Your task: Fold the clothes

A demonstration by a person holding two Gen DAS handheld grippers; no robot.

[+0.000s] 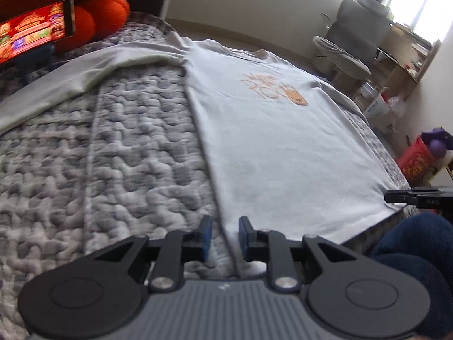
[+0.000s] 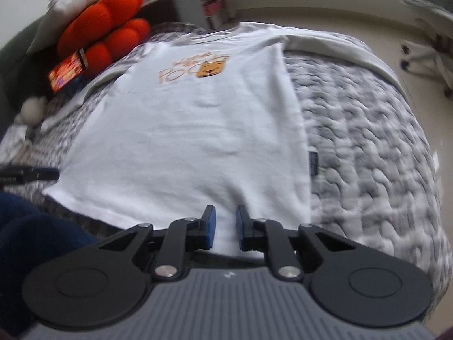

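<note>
shirt (image 2: 192,130): flat on bed, print up, hem nearest both tools
left tool (image 1: 225,236): pads apart, astride hem's left corner edge
right tool (image 2: 226,226): pads apart, over hem
blanket (image 2: 368,155): bare at 3 o'clock
plush (image 2: 107,28): 11 o'clock

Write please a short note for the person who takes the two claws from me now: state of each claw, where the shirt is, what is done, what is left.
Left claw: open, holds nothing, at the near-left corner of the hem.
Right claw: open, holds nothing, over the hem near the right corner.
White T-shirt: lies flat, print side up, on the grey quilted blanket, hem towards you, both sleeves spread out.
Orange plush and a lit phone lie beyond the shirt, to its left.
Done: shirt is laid out and smooth.
Left: no fold is visible yet, so all folding remains. Probably grasp the hem corners first.
</note>
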